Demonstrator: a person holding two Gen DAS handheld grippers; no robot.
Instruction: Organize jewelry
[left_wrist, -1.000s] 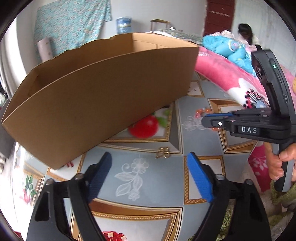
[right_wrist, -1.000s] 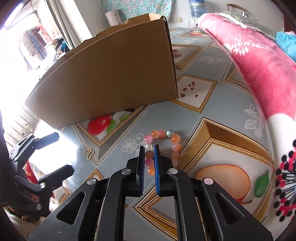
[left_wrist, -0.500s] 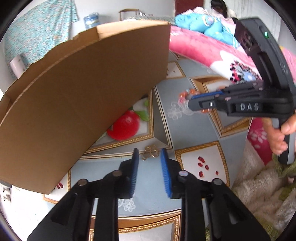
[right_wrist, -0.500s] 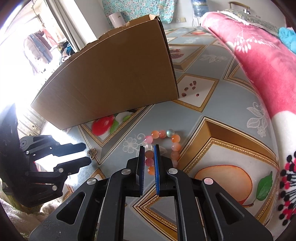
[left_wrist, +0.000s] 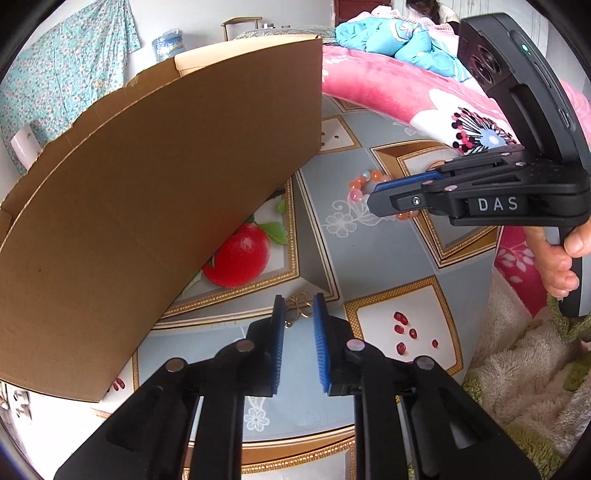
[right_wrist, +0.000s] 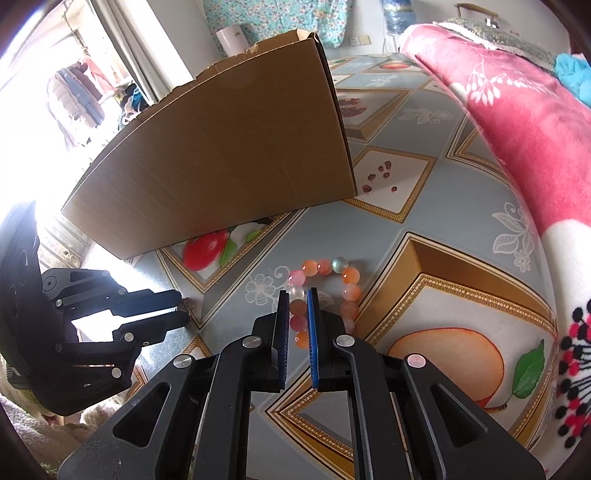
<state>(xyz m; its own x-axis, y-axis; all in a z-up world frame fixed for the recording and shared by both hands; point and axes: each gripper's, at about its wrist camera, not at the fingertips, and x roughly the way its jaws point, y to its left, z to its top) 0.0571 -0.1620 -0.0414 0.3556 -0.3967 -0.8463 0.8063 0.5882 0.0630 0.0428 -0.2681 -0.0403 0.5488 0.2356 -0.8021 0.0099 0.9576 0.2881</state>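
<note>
The box (left_wrist: 159, 206) stands at my left on the patterned tabletop (left_wrist: 321, 236). My left tool (left_wrist: 298, 314) is closing, its pads either side of the gold charm (left_wrist: 300, 308) near the box's foot. Further right, my right tool (right_wrist: 296, 306) is pressed together around the bead bracelet (right_wrist: 325, 288), which lies flat. The pink blanket (right_wrist: 517, 122) borders the right.

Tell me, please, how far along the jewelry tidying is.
Done: nothing visible; the cardboard box hides its inside. In hand: right gripper pinches the bead bracelet; left gripper is closing its jaws around the gold charm, both on the cloth. Left: probably moving both into the box.
</note>
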